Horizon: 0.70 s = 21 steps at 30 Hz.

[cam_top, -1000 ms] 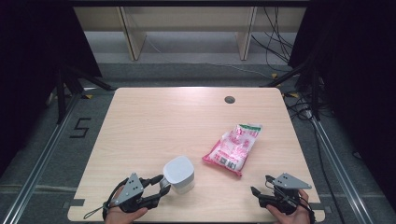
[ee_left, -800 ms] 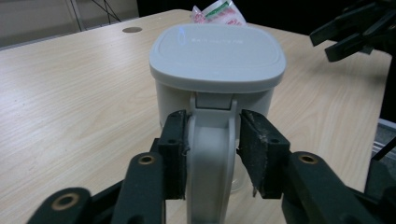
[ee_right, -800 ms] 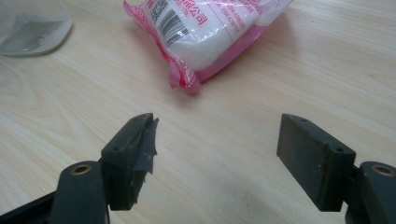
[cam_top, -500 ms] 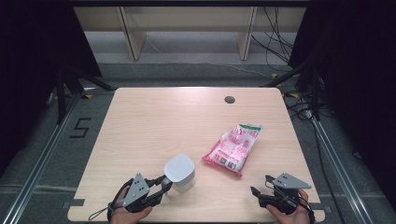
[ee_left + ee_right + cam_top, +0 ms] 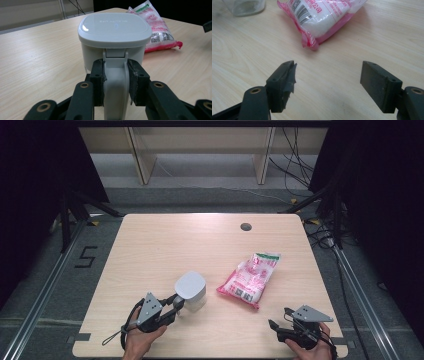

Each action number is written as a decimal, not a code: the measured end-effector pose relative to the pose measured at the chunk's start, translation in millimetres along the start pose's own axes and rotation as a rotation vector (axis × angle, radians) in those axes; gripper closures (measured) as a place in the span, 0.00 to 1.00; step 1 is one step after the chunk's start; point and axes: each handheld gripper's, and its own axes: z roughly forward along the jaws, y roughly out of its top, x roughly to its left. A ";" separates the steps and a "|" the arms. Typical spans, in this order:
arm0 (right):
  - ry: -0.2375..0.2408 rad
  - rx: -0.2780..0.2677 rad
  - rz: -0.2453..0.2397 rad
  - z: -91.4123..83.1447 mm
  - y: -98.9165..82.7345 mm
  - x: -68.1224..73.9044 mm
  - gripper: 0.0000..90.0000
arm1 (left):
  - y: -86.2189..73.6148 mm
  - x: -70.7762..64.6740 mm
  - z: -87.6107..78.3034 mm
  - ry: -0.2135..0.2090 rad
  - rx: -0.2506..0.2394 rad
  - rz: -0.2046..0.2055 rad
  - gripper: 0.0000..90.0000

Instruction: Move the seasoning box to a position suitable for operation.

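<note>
Sitting clamped by its handle (image 5: pixel 115 80) in left gripper (image 5: pixel 115 83): container (image 5: pixel 115 37)

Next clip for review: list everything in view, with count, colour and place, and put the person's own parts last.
container: one, clear body with pale grey lid and handle, near left part of the table, upright.
bag: one, pink and white with green at its far end, lying flat right of the container, apart from it.
table: one, light wood, with a dark round hole near the far edge.
shelving: pale, on the floor beyond the table.
cables: several, dark, on the floor at far right.
left gripper: black, jaws clamped on the container's handle.
right gripper: black, jaws wide apart over bare table, nearer than the bag.
hands: two, at the near edge.
</note>
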 end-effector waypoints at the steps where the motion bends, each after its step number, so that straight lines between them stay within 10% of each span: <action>1: 0.001 -0.001 0.000 0.1 0.0 0.1 0.32 | 0.8 1.0 1.8 0.001 0.003 -0.002 0.76; 21: 0.007 -0.005 -0.011 0.6 0.2 -0.9 0.32 | 8.7 27.0 25.0 -0.033 -0.005 -0.007 0.72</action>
